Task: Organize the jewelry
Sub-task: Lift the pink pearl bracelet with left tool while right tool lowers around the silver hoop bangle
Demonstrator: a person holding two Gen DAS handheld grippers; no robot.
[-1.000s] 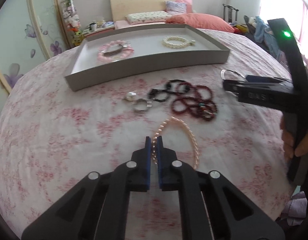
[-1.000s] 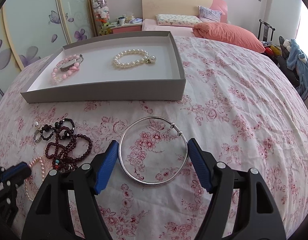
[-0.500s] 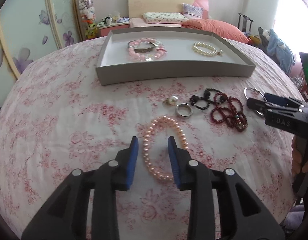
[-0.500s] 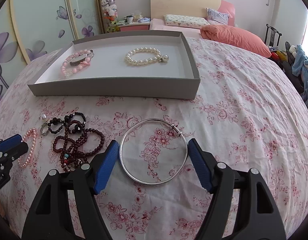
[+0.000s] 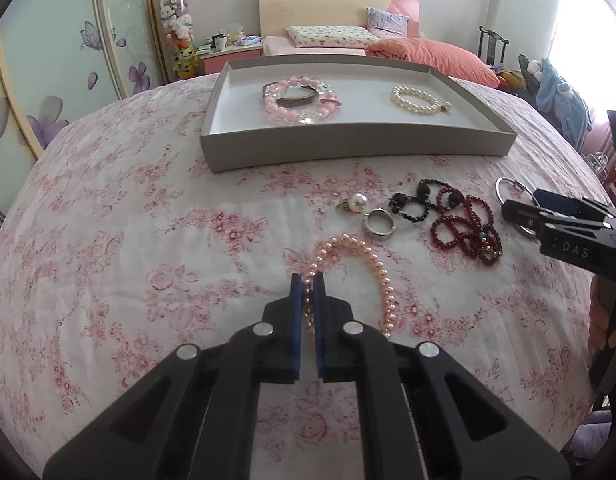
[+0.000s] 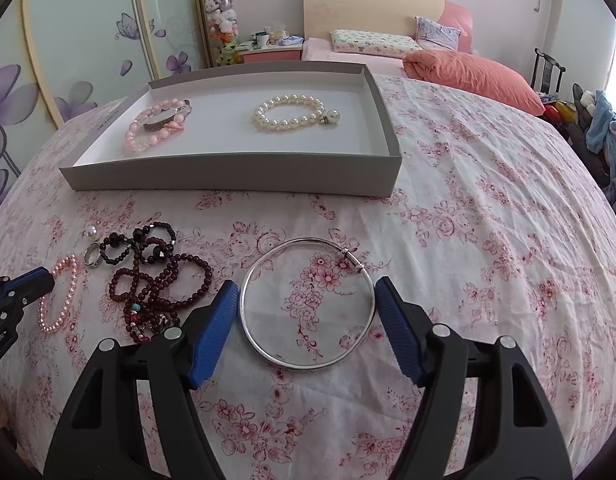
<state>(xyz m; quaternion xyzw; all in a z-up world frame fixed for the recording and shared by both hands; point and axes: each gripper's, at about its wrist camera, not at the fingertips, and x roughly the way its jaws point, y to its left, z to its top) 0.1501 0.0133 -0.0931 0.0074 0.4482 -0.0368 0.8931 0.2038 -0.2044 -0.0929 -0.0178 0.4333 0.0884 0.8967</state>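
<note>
- Left gripper (image 5: 308, 280): jaws clenched on the pink pearl bracelet's (image 5: 382, 276) 9 o'clock side.
- Right gripper (image 6: 306, 296): jaws spread wide, flanking the silver bangle (image 6: 308, 302) at 3 and 9 o'clock.

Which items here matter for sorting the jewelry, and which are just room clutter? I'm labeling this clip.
Job: pink pearl bracelet clamped in left gripper; silver bangle between open right gripper; dark bead strands; ring; gray tray.

Lying about: orange pillow; plush toys.
</note>
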